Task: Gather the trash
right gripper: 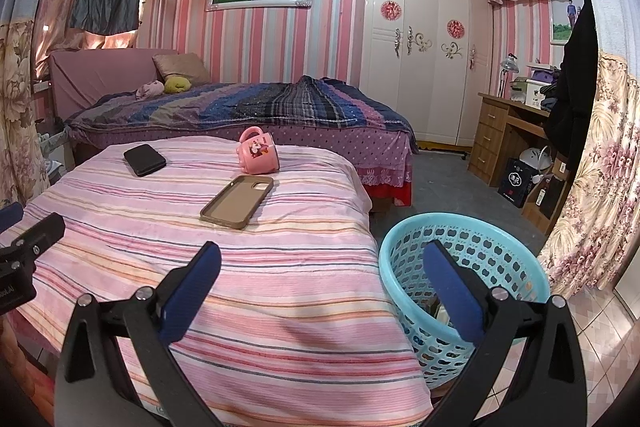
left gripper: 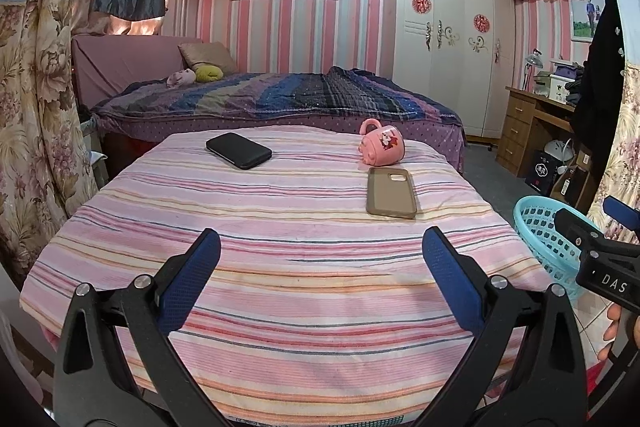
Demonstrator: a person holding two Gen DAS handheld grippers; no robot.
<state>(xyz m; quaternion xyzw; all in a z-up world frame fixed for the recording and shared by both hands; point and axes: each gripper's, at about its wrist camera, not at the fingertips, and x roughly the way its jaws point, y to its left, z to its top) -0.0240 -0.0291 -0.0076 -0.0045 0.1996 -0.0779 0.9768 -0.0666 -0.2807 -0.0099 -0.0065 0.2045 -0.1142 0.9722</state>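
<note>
A light blue plastic basket (right gripper: 464, 259) stands on the floor at the right of a table covered in a pink striped cloth (right gripper: 240, 287); something pale lies at its bottom. It also shows in the left wrist view (left gripper: 540, 227). My right gripper (right gripper: 320, 267) is open and empty, over the table's right edge and the basket's rim. My left gripper (left gripper: 320, 255) is open and empty above the near part of the cloth (left gripper: 300, 267). On the cloth lie a brown phone case (left gripper: 391, 191), a pink mug on its side (left gripper: 382, 143) and a black phone (left gripper: 239, 150).
A bed with a dark striped blanket (left gripper: 280, 95) stands behind the table. A white wardrobe (left gripper: 444, 35) and a wooden desk (left gripper: 532, 123) are at the back right. Flowered curtains (right gripper: 592, 167) hang at both sides. Boxes (right gripper: 520, 183) sit on the floor by the desk.
</note>
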